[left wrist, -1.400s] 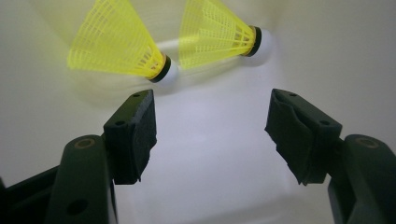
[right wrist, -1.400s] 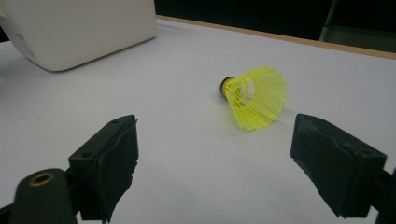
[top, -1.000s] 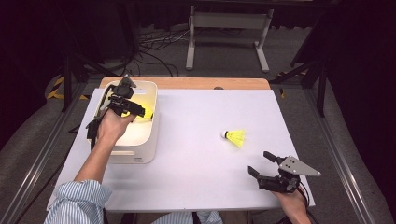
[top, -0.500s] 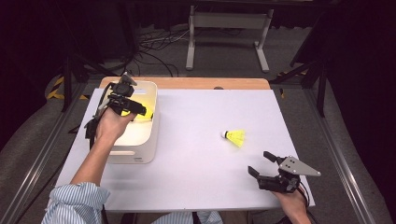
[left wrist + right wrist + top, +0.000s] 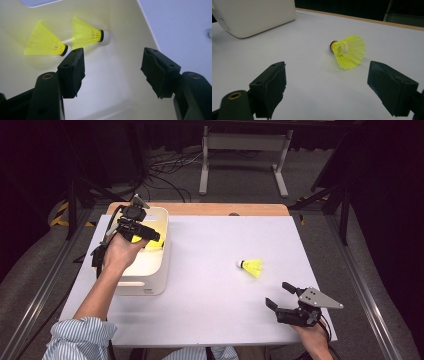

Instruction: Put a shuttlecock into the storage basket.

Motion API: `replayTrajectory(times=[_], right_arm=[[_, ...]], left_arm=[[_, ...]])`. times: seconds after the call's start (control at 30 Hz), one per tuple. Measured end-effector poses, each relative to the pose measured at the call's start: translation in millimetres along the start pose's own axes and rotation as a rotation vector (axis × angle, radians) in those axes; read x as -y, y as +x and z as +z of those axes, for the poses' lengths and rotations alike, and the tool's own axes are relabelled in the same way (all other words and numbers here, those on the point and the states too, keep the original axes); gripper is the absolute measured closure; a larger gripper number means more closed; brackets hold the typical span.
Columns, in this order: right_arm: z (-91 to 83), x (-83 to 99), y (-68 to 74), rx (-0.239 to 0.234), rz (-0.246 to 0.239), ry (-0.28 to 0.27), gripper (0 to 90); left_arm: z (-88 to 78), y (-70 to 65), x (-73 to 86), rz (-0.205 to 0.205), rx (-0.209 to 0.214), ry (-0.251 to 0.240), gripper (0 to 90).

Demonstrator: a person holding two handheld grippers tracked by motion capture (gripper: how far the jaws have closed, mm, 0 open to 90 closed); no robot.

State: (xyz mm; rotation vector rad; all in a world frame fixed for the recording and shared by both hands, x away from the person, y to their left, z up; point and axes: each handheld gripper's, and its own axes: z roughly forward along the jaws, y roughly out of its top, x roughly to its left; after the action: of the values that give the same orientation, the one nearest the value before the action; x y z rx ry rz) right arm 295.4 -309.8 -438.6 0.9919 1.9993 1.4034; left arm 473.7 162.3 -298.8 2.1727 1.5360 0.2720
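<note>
Two yellow shuttlecocks (image 5: 43,41) (image 5: 87,33) lie side by side inside the cream bin (image 5: 162,227), their white cork tips pointing the same way, and the left hand-held gripper (image 5: 112,67) hangs above them with its jaws wide apart and nothing between the pads. The bin stands at the left of the white tabletop (image 5: 210,295). A third shuttlecock (image 5: 251,267) lies on its side well to the right, just ahead of the right hand-held gripper (image 5: 280,296), whose jaws also stand apart and empty.

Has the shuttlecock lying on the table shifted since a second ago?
No. The shuttlecock lies at the same spot relative to the white bin and the table edge.
</note>
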Motion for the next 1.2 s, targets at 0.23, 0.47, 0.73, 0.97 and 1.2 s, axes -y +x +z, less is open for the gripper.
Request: replayTrajectory(times=[0.23, 0.47, 0.73, 0.97, 1.2], right_arm=[[-0.3, -0.1, 0.1, -0.003, 0.002, -0.003, 16.2], [0.0, 0.0, 0.0, -0.004, 0.0, 0.0, 16.3], [0.1, -0.1, 0.3, -0.003, -0.001, 0.002, 16.5], [0.1, 0.0, 0.1, -0.004, 0.001, 0.002, 16.5], [0.2, 0.0, 0.2, -0.006, 0.0, 0.002, 16.5]], left_arm=[[-5.3, -10.0, -5.5, 0.019, 0.019, -0.009, 36.2], [-7.8, -18.7, -7.1, 0.038, 0.035, -0.019, 36.2], [-7.2, -26.8, -8.7, 0.051, 0.056, -0.025, 36.3], [-4.9, -37.2, -11.5, 0.07, 0.068, -0.023, 36.4], [-3.5, -47.5, -14.6, 0.093, 0.082, -0.024, 36.4]])
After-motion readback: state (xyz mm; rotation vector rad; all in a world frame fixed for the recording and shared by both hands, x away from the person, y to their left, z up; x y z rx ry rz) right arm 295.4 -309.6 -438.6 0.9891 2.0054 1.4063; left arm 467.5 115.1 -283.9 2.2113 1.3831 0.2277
